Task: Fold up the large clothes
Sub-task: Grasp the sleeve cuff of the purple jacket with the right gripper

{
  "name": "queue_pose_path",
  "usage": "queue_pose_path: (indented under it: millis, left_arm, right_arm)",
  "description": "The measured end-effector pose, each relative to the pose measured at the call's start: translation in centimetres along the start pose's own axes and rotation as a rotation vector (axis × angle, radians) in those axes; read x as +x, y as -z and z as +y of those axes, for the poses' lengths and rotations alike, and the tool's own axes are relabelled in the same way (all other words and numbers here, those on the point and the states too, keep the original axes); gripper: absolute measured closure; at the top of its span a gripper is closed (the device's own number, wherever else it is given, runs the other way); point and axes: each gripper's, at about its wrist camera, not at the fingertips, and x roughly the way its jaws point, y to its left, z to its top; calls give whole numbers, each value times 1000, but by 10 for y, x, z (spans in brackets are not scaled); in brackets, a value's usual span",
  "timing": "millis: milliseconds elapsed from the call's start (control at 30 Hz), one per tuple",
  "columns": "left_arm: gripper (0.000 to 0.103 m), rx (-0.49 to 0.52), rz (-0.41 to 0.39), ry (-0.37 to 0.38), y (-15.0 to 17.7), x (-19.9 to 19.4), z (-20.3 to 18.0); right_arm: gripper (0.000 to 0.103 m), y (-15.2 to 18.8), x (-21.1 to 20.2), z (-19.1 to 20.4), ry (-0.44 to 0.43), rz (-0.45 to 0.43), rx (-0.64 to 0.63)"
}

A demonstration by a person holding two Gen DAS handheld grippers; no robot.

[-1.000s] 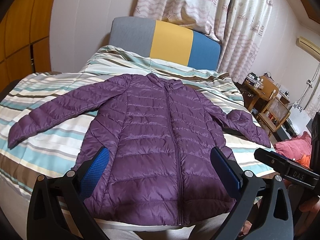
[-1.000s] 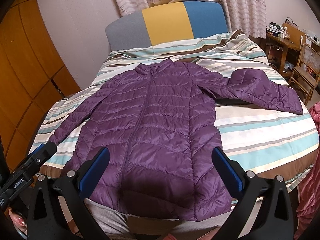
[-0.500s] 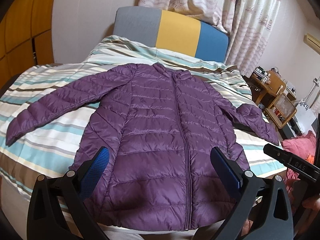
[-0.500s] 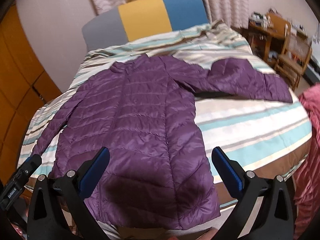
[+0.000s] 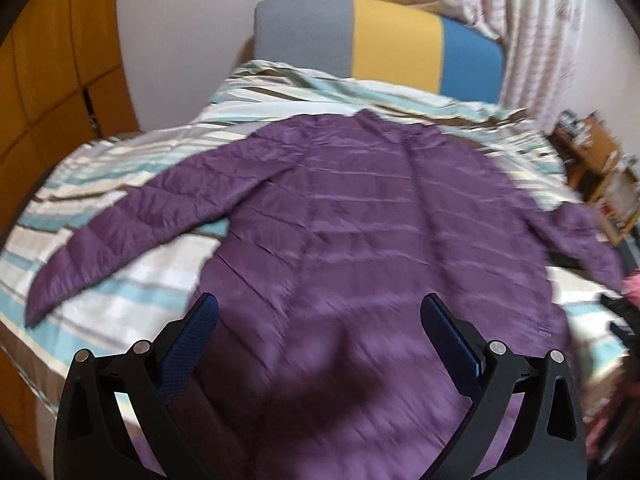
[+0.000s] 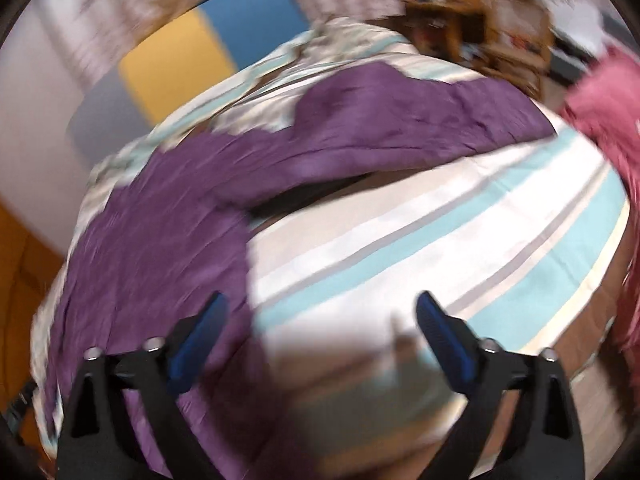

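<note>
The purple quilted down jacket (image 5: 360,240) lies spread flat, front up, on the striped white, teal and brown bed cover (image 5: 120,292). Its collar points toward the grey, yellow and blue upholstered headboard (image 5: 376,56), and its hem lies at the bed edge farthest from that headboard. One sleeve (image 5: 132,236) extends outward and away from the headboard on the wardrobe side. The other sleeve (image 6: 420,120) runs out toward the bed edge near the pink fabric heap (image 6: 604,116).

Handling, as a judgement: the jacket should be light, soft and compressible. The glossy shell fabric is likely slippery, and trapped air will make folded layers spring back. Take hold at an edge where the fabric is thin enough to fit between the pads: a sleeve cuff, a hem corner or a shoulder seam. Avoid pinching the middle of a padded panel, where the shell may slide off the filling.

Pose: the left gripper (image 5: 320,316) hangs above the lower body of the jacket, pointing along the garment toward the headboard. Its jaws stand wide apart and hold nothing. The right gripper (image 6: 320,312) is tilted and points toward the second sleeve, over bare bed cover just beside the jacket's side edge. Its blue pads (image 6: 436,324) are likewise spread and empty. The right wrist view is heavily blurred, so fine detail of that sleeve's cuff cannot be read.

No fold has been made yet.
</note>
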Motion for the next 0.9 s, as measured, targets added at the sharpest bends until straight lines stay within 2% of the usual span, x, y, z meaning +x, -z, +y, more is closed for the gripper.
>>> queue_pose_path:
  millis: [133, 200, 367, 433, 567, 667, 733, 833, 867, 900]
  left_arm:
    - [3, 31, -8, -165, -17, 40, 6]
    - [3, 33, -15, -229, -24, 59, 12]
    - [3, 16, 7, -297, -33, 94, 30]
    - [3, -12, 15, -301, -35, 106, 40]
    - [3, -56, 35, -305, -30, 119, 51]
    - [3, -80, 62, -281, -24, 128, 55]
    - [3, -88, 61, -275, -23, 129, 56]
    - [3, -82, 64, -281, -21, 131, 54]
    - [3, -80, 65, -283, -21, 132, 54]
    - [3, -79, 68, -283, -21, 133, 54]
  right_arm:
    - [29, -34, 25, -58, 64, -66, 168]
    - [34, -48, 34, -79, 105, -98, 212]
    - [35, -75, 42, -119, 149, -149, 314]
    - [34, -87, 51, -126, 152, -153, 333]
    - [26, -97, 53, -134, 138, -169, 388]
    - [25, -104, 59, -133, 186, -193, 371]
    - [25, -107, 62, -132, 214, -223, 371]
    - [25, -114, 68, -135, 210, -255, 414]
    - [28, -115, 68, -137, 205, -262, 424]
    - [34, -117, 68, -140, 203, -274, 437]
